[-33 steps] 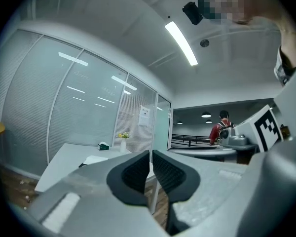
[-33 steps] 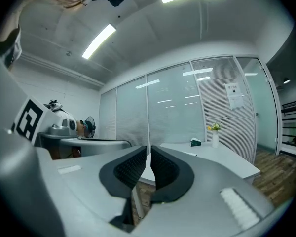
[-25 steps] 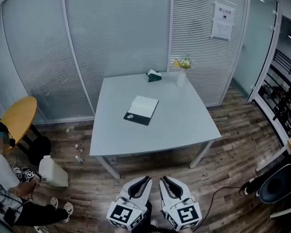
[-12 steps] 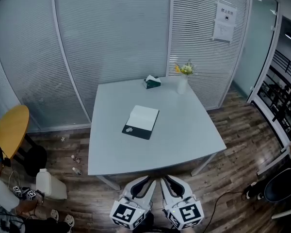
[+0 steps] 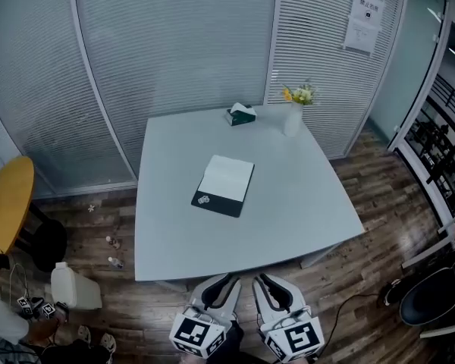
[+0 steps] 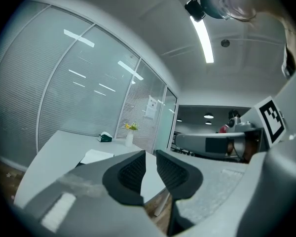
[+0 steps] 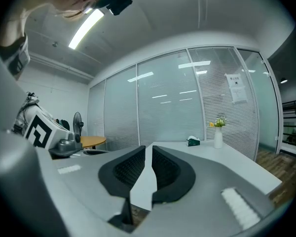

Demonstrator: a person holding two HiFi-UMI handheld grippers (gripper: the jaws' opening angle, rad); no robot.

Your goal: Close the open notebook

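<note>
The open notebook (image 5: 227, 179) lies flat in the middle of the grey table (image 5: 296, 203), white page up, with its dark cover showing at the near end. It also shows small in the left gripper view as a notebook (image 6: 96, 156) beyond the jaws. My left gripper (image 5: 225, 282) and right gripper (image 5: 264, 281) hover side by side at the table's near edge, well short of the notebook. The left gripper's (image 6: 151, 154) jaws have just been opening and stand a narrow gap apart with nothing between them. The right gripper (image 7: 149, 148) has the same small empty gap.
A green tissue box (image 5: 241, 114) and a white vase of flowers (image 5: 293, 117) stand at the table's far edge. On the floor at left are a white canister (image 5: 73, 287), a yellow round table (image 5: 4, 203) and a seated person (image 5: 4, 324). Glass walls stand behind.
Both grippers and my viewpoint have moved forward toward the table; the gripper tips now reach its near edge. The notebook has not moved.
</note>
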